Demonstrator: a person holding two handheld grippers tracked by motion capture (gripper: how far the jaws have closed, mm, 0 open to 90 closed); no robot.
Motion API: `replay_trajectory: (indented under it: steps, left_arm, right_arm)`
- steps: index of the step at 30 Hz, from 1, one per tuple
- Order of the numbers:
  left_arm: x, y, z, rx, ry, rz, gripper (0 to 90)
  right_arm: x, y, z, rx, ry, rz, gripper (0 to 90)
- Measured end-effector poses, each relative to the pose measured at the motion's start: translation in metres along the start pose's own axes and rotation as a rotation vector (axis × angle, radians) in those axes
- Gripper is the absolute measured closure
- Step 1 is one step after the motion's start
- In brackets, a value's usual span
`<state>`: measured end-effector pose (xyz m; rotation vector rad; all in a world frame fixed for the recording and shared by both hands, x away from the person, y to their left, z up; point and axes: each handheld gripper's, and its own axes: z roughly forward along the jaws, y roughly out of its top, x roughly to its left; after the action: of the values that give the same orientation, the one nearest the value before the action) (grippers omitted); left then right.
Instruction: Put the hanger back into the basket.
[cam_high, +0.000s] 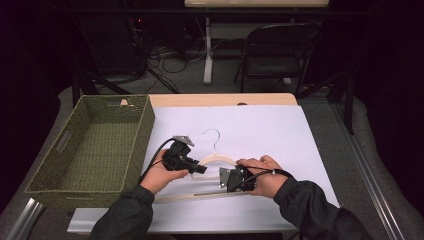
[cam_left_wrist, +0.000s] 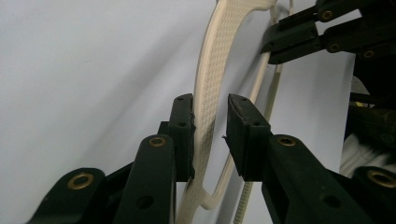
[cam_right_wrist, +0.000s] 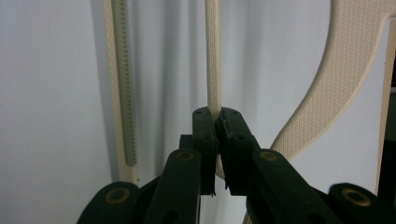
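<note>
Though cream, the hanger (cam_high: 216, 160) looks textured.

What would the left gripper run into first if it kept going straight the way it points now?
Probably the right gripper. The left gripper has its fingers either side of the cream hanger arm, and straight ahead along that arm the right gripper's black fingers cross the path. Depth is hard to judge.

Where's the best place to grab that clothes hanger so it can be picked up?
Probably its flat textured shoulder arm or the thin cross rod, not the wire hook. The hanger lies flat on the white sheet, so come from above, one jaw on each side. The right gripper pinches the rod this way; the left gripper straddles the arm.
</note>
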<state>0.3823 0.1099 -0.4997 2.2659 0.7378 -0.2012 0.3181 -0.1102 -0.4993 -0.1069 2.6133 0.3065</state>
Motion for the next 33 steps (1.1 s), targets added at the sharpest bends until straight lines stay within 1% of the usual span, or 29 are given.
replay_trajectory:
  steps: [1,3,4,5,6,7,8,9,10,11,12,13,15,16,18,19,20,21,23,24,26,27,28,30,33]
  left_arm:
    - [-0.001,0.000,-0.001,0.001,0.004,0.005,72.4]
    - [-0.004,0.000,-0.003,0.005,0.018,0.016,73.5]
    - [-0.006,0.000,-0.005,0.004,0.010,0.025,74.3]
    - [-0.007,0.000,-0.006,0.008,0.018,0.031,75.7]
    - [-0.008,0.000,-0.008,0.005,0.016,0.035,77.1]
    - [-0.011,0.000,-0.010,0.010,0.035,0.044,78.2]
    - [-0.012,0.000,-0.011,0.008,0.024,0.048,80.7]
    - [-0.013,0.001,-0.013,0.006,0.016,0.055,80.9]
    - [-0.015,0.001,-0.015,0.005,0.013,0.062,81.2]
    - [-0.017,0.001,-0.016,0.007,0.014,0.068,81.5]
    - [-0.018,0.001,-0.018,0.007,0.016,0.075,81.5]
    - [-0.019,0.001,-0.020,0.003,0.019,0.080,81.5]
    - [-0.021,0.000,-0.022,-0.001,0.032,0.082,81.7]
    - [-0.022,-0.001,-0.023,-0.007,0.019,0.082,82.0]
    - [-0.024,-0.002,-0.024,0.000,0.032,0.097,82.4]
    - [-0.025,-0.002,-0.023,-0.003,0.022,0.097,82.5]
    - [-0.025,-0.003,-0.023,0.002,0.021,0.105,82.7]
    - [-0.026,-0.004,-0.022,0.006,0.032,0.111,83.0]
    - [-0.025,-0.005,-0.021,0.002,0.031,0.121,83.8]
    - [-0.025,-0.006,-0.021,0.004,0.039,0.120,84.0]
    - [-0.024,-0.007,-0.021,-0.015,0.023,0.115,84.2]
    - [-0.024,-0.008,-0.023,-0.019,0.025,0.110,84.5]
    - [-0.024,-0.008,-0.023,-0.019,0.021,0.113,84.9]
    - [-0.025,-0.008,-0.025,-0.017,0.022,0.113,85.9]
    - [-0.026,-0.009,-0.030,-0.048,0.030,0.093,86.8]
  right_arm:
    - [0.000,0.000,0.000,-0.010,-0.006,0.004,85.2]
    - [-0.001,0.001,-0.001,-0.014,0.001,0.006,85.2]
    - [0.000,0.001,-0.001,-0.011,0.000,0.009,85.1]
    - [-0.001,0.001,-0.002,-0.011,-0.001,0.003,85.0]
    - [0.000,0.001,-0.002,-0.014,-0.009,0.014,85.0]
    - [-0.001,0.001,-0.003,-0.020,-0.011,0.004,84.9]
    - [-0.001,0.002,-0.005,-0.023,-0.016,0.010,84.8]
    - [0.000,0.002,-0.006,-0.017,-0.014,0.015,84.7]
    - [-0.001,0.003,-0.007,-0.026,-0.021,0.000,84.7]
    - [-0.001,0.004,-0.009,-0.016,-0.033,-0.006,84.7]
    - [-0.001,0.005,-0.011,-0.004,-0.027,-0.007,84.6]
    - [-0.002,0.006,-0.012,-0.010,-0.047,-0.011,84.6]
    - [-0.003,0.007,-0.013,-0.016,-0.055,-0.013,84.3]
    - [-0.004,0.007,-0.013,-0.018,-0.056,-0.013,84.1]
    - [-0.004,0.008,-0.012,-0.021,-0.064,-0.001,83.7]
    - [-0.004,0.008,-0.011,-0.019,-0.063,0.002,83.5]
    - [-0.005,0.008,-0.012,0.000,-0.054,-0.006,83.4]
    - [-0.005,0.007,-0.009,-0.021,-0.054,-0.001,83.1]
    - [-0.007,0.007,-0.007,-0.027,-0.036,0.019,82.1]
    - [-0.008,0.006,-0.007,-0.036,-0.026,0.028,81.6]
    - [-0.009,0.005,-0.007,-0.039,-0.015,0.058,80.7]
    - [-0.010,0.005,-0.008,-0.034,-0.010,0.070,79.2]
    - [-0.011,0.004,-0.008,-0.059,-0.021,0.084,77.2]
    - [-0.014,0.002,-0.012,-0.087,-0.015,0.125,71.3]
    - [-0.021,-0.004,-0.022,-0.148,-0.004,0.202,67.4]
